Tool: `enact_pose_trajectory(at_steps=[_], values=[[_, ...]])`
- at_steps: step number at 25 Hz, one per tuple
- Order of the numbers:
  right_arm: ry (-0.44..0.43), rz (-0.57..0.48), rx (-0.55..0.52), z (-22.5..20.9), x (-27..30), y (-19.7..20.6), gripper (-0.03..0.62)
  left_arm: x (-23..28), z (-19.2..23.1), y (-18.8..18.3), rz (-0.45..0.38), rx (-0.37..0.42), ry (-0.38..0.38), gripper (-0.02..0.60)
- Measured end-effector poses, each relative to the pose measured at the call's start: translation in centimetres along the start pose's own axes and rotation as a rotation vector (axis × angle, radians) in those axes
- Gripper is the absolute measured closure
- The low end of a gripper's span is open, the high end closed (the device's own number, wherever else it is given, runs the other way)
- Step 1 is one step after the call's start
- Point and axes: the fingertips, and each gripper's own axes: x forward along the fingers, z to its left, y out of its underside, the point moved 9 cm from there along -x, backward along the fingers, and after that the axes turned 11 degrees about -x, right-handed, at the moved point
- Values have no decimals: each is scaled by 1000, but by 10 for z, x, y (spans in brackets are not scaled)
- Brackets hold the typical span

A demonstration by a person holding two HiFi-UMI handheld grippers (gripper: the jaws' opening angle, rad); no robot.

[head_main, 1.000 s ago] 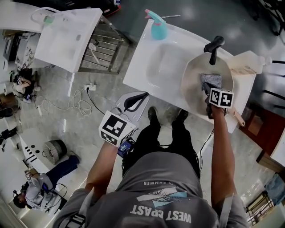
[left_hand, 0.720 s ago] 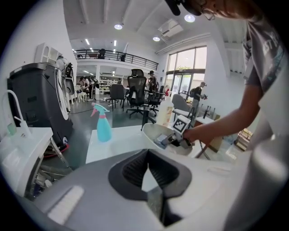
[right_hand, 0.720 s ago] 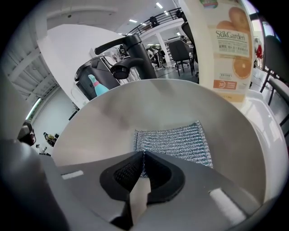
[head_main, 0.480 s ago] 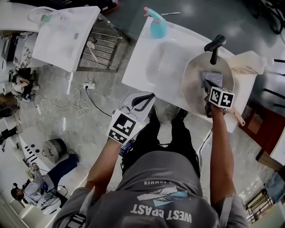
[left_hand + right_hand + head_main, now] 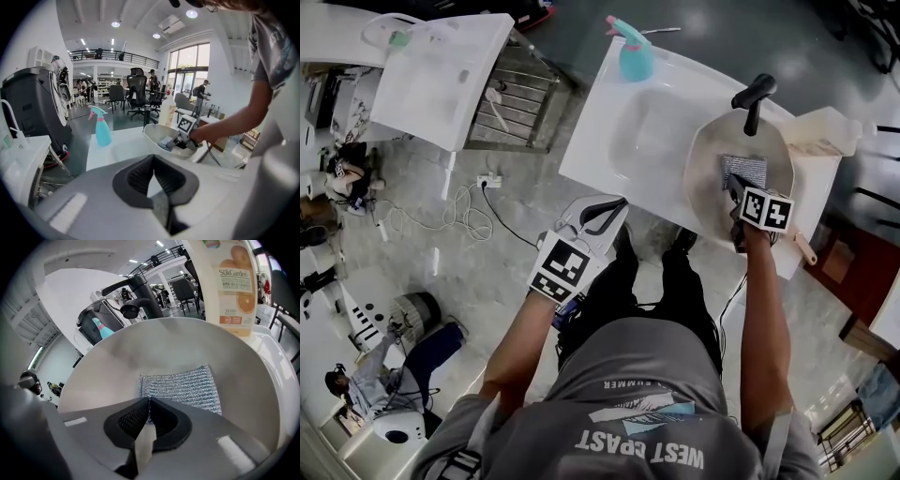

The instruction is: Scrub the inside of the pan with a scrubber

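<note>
Right gripper (image 5: 149, 400) pinches scrubber (image 5: 183, 385); head view hides this.

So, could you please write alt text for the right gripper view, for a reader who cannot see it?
The right gripper, shut on the near edge of a silvery mesh scrubber, holds it against the inside of a pale pan. Beyond the rim are its black handle, an orange-labelled bottle and a teal spray bottle.

Short-sleeved grey T-shirt (image 5: 642, 380) (white and teal print), black trousers (image 5: 614, 300), black shoes (image 5: 622, 242)
</note>
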Motion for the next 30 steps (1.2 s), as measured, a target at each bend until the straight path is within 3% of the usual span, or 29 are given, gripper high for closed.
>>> enact_pose_trajectory(at_steps=[10,16,21,27,30], values=[[31,37,16,0,-6,9,577,-6,-7,9,23,42,-8,580],[37,23,42,-4,-9,11,577,-7,-13,13,60,106,-19,579],[47,18,36,-3,-15,11,577,-9,-21,20,111,210,-12,580],[47,6,30,5,-20,11,577,1,-40,36,239,472,15,578],[44,5,30,10,-20,12,577,2,-40,38,234,460,-1,578]])
